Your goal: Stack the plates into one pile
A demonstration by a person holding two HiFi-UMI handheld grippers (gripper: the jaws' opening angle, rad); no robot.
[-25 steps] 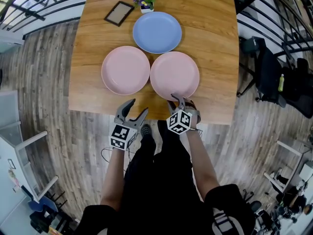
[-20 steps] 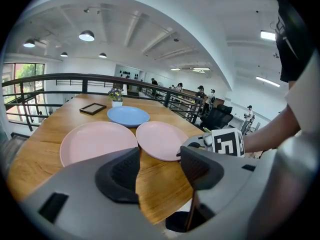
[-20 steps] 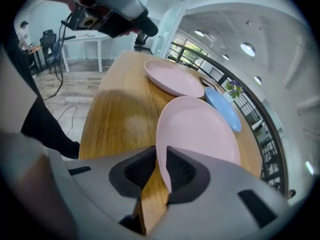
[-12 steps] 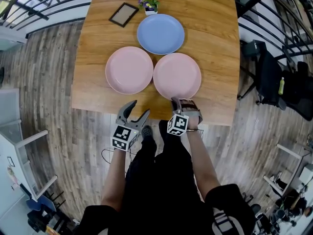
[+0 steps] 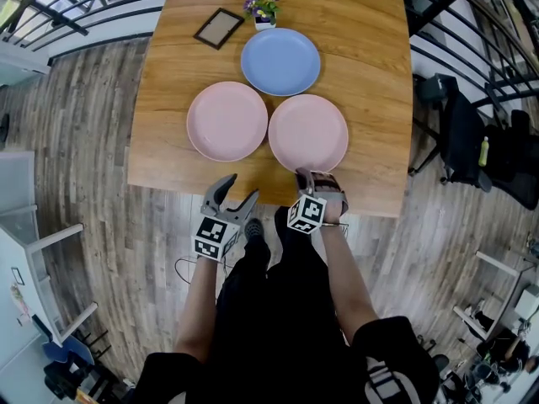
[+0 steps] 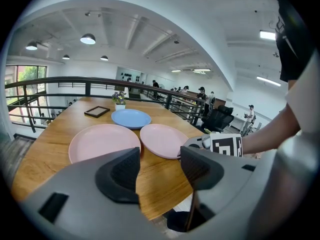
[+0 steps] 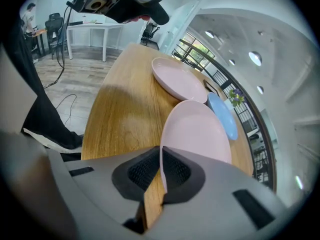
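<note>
Head view: wooden table (image 5: 168, 150) carrying three plates, none yet stacked. The blue plate (image 5: 280, 61) lay farthest, the left pink plate (image 5: 227, 121) and right pink plate (image 5: 308, 133) side by side nearer, rims just beside each other; a small picture frame (image 5: 218, 28) and potted plant (image 5: 265, 9) stood at the far edge. The left gripper (image 5: 240, 188) hovered off the near table edge; the right gripper (image 5: 301, 173) met the near rim of the right pink plate. Left gripper view: jaws spread wide with nothing between them, all three plates ahead on the tabletop. Right gripper view: jaws clenched on the thin near rim of the right pink plate (image 7: 195, 129), pads pressing either face of the lip. Hazards, as judged: a pinch at one edge leaves the whole plate hanging beyond the pads, so on lifting it may pivot or slip free and drop near the table edge; a low carry could scrape or shove the neighbouring left pink plate (image 7: 177, 81).
</note>
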